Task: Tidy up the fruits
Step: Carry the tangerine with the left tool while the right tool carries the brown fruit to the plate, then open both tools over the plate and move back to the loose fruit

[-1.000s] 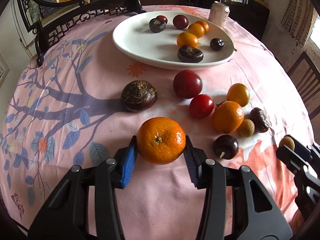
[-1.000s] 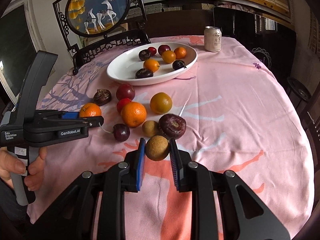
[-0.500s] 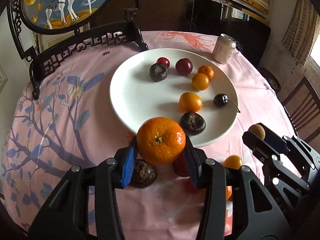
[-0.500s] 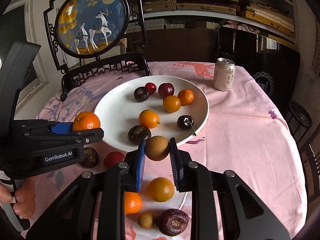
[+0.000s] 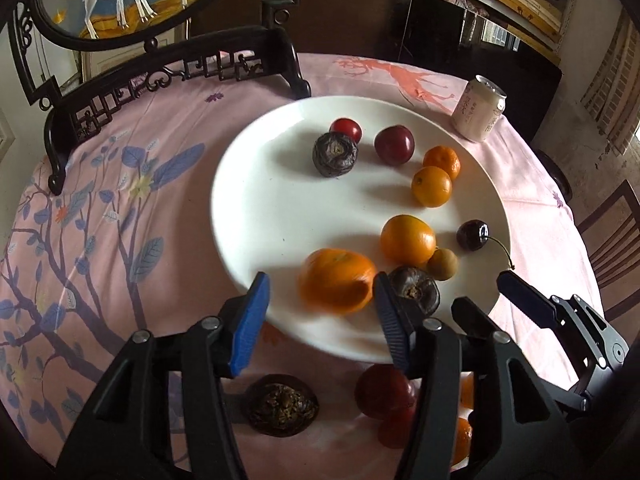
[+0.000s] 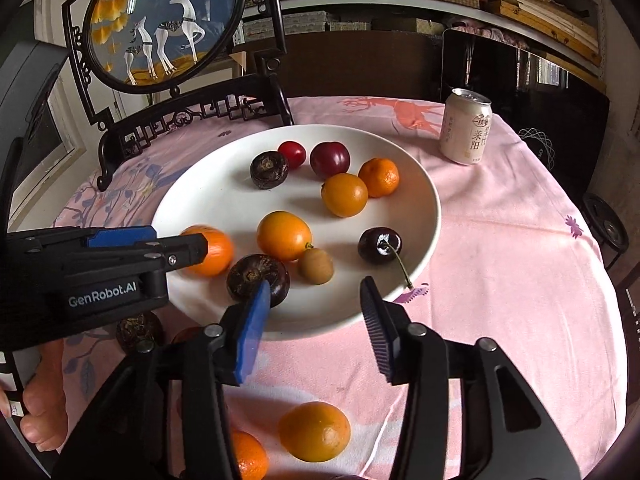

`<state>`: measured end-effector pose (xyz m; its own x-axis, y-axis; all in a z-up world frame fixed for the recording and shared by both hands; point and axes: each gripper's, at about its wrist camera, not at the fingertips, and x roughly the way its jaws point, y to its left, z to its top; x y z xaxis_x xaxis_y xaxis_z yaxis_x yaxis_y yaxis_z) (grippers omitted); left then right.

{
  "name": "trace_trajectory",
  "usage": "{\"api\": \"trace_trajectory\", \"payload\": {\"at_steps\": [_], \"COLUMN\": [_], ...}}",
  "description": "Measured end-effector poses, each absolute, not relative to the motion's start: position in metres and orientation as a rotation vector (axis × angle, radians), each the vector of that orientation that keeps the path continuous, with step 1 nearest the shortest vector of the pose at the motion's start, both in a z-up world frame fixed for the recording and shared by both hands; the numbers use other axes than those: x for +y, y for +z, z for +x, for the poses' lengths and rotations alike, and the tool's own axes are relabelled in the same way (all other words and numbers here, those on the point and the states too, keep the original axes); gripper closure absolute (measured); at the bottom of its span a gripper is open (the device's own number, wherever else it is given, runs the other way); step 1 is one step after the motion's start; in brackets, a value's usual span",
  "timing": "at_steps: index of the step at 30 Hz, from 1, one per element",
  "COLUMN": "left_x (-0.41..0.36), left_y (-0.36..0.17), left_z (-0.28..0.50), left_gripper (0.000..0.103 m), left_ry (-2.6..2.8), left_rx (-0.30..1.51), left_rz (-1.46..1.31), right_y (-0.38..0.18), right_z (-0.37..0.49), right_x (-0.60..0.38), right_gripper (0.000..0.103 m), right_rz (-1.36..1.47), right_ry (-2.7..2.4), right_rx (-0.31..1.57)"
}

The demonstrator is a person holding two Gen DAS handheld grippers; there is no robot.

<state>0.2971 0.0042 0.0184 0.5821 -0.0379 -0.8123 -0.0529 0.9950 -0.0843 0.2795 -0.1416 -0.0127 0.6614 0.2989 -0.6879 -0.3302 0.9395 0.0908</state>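
Mandarin (image 5: pixel 335 281), round, soft-skinned, likely to roll, best gripped across its middle, lay on white plate (image 5: pixel 256 184) between opening left gripper (image 5: pixel 320 316); right gripper (image 6: pixel 310 322) opening, empty.

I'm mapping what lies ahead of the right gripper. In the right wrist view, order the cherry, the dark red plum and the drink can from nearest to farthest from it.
1. Cherry: near rim of the white plate, just beyond the right gripper.
2. Dark red plum: far side of the plate.
3. Drink can: off the plate, far right on the tablecloth.
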Motion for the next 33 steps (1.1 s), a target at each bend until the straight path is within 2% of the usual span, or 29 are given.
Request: {"api": "trace_trajectory", "payload": {"at_steps": [2, 4, 13, 33], "left_x": [0.005, 0.005, 0.000, -0.025], "left_y": [0.028, 0.034, 0.039, 0.011], "left_z": [0.289, 0.280, 0.231, 0.150], "left_gripper": [0.042, 0.036, 0.033, 0.033], "left_ry": [0.010, 0.012, -0.007, -0.074], "left_rx": [0.913, 0.892, 0.866, 0.927], "left_rz": [-0.094, -0.084, -0.056, -0.035], "right_y": [-0.010, -0.008, -0.003, -0.021], "right_z": [0.274, 0.267, 0.230, 0.146], "right_x": [-0.147, -0.153, -0.177, -0.212], "right_gripper": [0.054, 0.054, 0.053, 0.048], "right_rz": [-0.022, -0.010, 0.003, 0.054], "right_ry": [0.368, 0.370, 0.354, 0.347], "right_rx": [0.774, 0.774, 0.767, 0.799]}}
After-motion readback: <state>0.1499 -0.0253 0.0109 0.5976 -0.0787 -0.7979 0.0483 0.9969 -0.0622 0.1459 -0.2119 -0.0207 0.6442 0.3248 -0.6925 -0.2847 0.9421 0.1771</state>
